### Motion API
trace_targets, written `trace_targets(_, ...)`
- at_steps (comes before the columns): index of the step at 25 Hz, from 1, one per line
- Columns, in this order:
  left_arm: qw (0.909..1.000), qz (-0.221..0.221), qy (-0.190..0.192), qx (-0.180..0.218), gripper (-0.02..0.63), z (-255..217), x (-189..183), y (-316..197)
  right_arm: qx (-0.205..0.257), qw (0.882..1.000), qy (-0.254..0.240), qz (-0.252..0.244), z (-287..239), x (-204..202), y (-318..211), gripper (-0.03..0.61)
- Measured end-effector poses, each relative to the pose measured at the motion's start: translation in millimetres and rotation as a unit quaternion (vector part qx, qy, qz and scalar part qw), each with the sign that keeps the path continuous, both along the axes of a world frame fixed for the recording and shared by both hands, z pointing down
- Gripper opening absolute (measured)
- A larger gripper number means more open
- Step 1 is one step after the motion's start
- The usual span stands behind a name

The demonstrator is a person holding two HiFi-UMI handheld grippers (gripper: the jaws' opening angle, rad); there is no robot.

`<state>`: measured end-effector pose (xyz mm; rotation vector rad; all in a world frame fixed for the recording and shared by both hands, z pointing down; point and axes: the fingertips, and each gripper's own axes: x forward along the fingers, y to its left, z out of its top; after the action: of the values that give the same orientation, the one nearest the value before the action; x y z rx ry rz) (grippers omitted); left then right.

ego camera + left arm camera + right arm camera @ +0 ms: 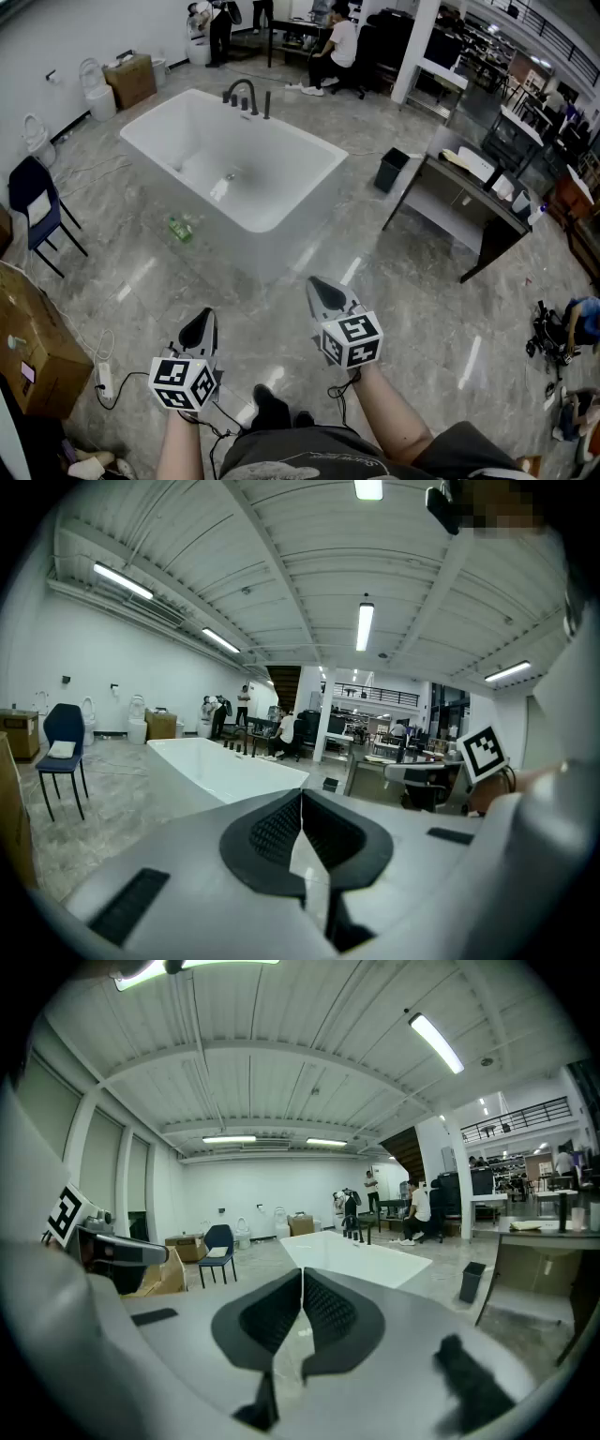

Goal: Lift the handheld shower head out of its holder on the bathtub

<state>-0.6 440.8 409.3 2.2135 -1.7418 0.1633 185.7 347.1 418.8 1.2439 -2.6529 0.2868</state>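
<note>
A white freestanding bathtub stands on the grey floor ahead of me. At its far rim are a black curved faucet and a slim black upright piece that looks like the handheld shower head in its holder. My left gripper and right gripper are held low in front of me, well short of the tub. Both are shut with nothing between the pads. The left gripper view shows the tub far ahead. In the right gripper view the tub is also distant.
A blue chair and a cardboard box stand at the left. A green bottle lies by the tub's near left side. A black bin and a desk are to the right. People work at tables behind the tub.
</note>
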Motion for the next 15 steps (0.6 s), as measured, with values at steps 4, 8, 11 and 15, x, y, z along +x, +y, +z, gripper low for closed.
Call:
trace_targets(4,0.9999,-0.009,0.008,0.001,0.015,-6,13,14,0.002,1.0,0.007,-0.018,-2,5,17,0.031)
trace_targets(8,0.9998,-0.012,0.012,0.005,0.015,-9,15,23,0.003,1.0,0.012,-0.025,-1,4,26,0.03)
trace_targets(11,0.9995,-0.013,0.028,0.007,0.015,-10,14,22,0.004,1.0,0.013,-0.029,-3,0,23,0.03)
trace_targets(15,0.9997,-0.005,0.022,0.009,0.015,-7,10,9,0.003,0.999,0.015,-0.029,0,-7,10,0.029)
